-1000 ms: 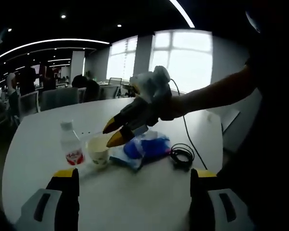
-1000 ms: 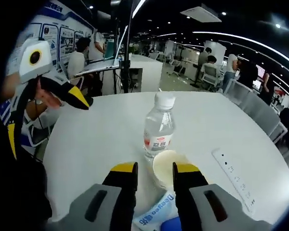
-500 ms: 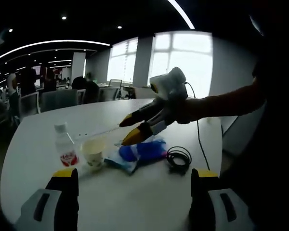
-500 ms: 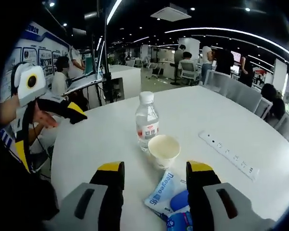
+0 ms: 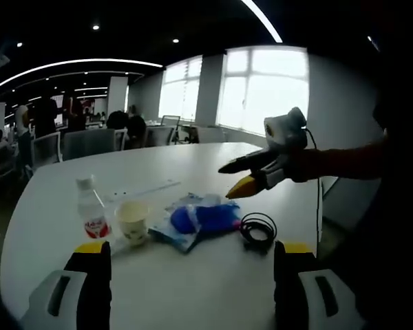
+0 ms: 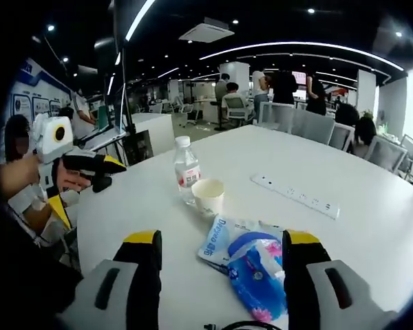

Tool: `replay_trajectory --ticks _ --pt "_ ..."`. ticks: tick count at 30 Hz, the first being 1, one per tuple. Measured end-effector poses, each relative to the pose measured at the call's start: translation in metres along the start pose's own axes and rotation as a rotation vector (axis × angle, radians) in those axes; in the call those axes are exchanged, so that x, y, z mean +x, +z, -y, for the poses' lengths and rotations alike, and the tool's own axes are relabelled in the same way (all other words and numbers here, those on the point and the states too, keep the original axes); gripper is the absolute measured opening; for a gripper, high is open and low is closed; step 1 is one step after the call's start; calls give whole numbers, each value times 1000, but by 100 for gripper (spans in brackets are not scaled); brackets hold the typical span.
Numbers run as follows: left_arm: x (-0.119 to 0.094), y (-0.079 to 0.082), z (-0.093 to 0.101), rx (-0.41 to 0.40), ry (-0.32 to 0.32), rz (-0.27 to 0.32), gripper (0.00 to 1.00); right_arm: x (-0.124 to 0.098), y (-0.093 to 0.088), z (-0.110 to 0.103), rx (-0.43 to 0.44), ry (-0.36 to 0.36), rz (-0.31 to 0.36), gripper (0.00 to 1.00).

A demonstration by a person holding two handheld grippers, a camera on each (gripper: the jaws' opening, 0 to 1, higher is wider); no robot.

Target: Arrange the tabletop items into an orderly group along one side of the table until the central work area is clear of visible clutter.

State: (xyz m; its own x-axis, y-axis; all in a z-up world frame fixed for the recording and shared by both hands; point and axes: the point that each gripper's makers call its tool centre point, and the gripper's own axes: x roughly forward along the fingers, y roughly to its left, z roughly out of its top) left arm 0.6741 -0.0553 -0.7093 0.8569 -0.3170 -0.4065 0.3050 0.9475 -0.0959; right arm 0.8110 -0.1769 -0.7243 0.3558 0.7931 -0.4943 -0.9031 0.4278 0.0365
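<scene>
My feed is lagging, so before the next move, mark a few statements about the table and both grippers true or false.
1. The paper cup stands upright beside the water bottle. True.
2. The right gripper is shut on the blue packet. False: its jaws are open, holding nothing.
3. A coiled black cable lies on the table beside the blue packet. True.
4. The water bottle lies on its side. False: it stands upright, capped.
5. The left gripper holds the power strip. False: its jaws are open and empty.
</scene>
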Motion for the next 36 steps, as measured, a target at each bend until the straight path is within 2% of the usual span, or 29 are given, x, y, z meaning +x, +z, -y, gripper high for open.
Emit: replay_trajectory --ticks 12,15,16,19,25,36 --pt "9 4 11 13 -14 2 99 -65 -38 26 83 -125 17 85" --pt "10 3 11 12 -14 -1 99 -75 -44 28 98 -138 23 89" --pt "9 1 11 13 -20 -7 99 -87 -53 30 117 -152 21 90" --pt "8 -1 9 15 -25 -12 100 -100 -61 33 128 -162 27 95" --pt "5 -3 7 16 -16 -17 100 -121 -73 40 165 -172 27 100" --pt "1 -6 9 17 0 -27 100 -131 -85 42 162 -189 -2 100"
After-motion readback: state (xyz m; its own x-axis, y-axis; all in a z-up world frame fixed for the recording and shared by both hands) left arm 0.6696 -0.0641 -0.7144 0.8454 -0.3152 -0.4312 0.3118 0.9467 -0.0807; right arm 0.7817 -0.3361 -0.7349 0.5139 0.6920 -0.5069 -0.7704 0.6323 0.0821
